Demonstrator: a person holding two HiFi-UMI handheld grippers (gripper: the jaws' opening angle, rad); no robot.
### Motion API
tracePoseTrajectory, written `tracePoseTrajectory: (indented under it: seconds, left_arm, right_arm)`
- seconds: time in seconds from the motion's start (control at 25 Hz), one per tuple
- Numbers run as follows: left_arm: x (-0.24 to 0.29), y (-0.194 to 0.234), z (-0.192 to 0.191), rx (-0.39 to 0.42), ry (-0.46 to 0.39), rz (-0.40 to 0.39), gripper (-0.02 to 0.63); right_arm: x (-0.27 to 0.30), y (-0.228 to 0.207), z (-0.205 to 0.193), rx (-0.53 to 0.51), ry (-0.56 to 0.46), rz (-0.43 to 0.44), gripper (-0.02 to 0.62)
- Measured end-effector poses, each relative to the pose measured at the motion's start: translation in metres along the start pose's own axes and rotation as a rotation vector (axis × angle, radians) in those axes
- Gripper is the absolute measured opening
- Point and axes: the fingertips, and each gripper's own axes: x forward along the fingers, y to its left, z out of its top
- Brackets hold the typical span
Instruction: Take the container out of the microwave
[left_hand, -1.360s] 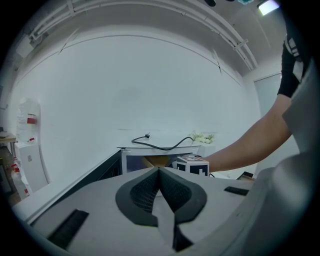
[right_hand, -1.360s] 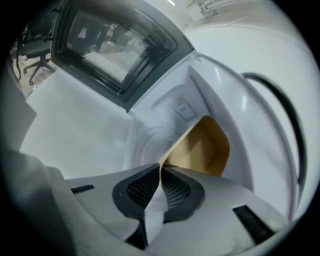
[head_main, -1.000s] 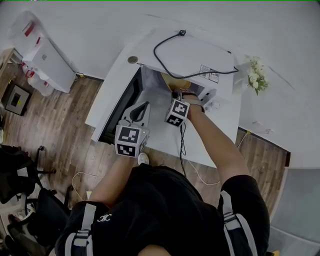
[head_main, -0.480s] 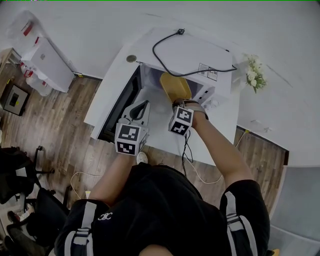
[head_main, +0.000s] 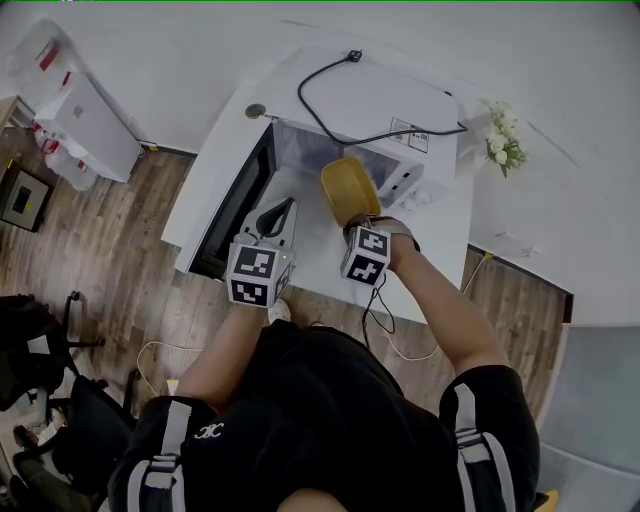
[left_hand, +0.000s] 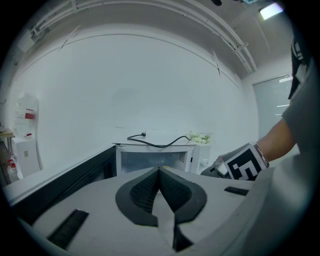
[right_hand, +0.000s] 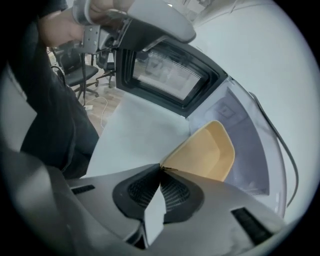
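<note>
The right gripper (right_hand: 161, 169) pinches the yellow container (right_hand: 207, 150) by its near rim, tilted just outside the microwave (head_main: 390, 110) above the table (head_main: 315, 262), while the left gripper (left_hand: 160, 171), jaws pressed together empty, hangs left by the open door (head_main: 235, 195), probably to stay clear.
</note>
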Motion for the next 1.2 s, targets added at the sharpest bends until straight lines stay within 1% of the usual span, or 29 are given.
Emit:
tracePoseTrajectory:
  seconds: [0.12,0.52,1.2]
  left_arm:
    - [0.002,-0.005,-0.003,-0.002,0.004,-0.009,0.005]
    - [0.007,-0.023,-0.011,-0.002,0.014,-0.036,0.005]
    - [-0.002,-0.025,-0.014,0.001,0.017,-0.020,0.005]
  right_arm:
    - [-0.007,0.014,-0.004,0.003,-0.005,0.036,0.011]
    - [-0.015,0.045,-0.026,-0.003,0.026,0.090,0.011]
    - [-0.027,0.046,-0.018,-0.005,-0.006,0.065,0.009]
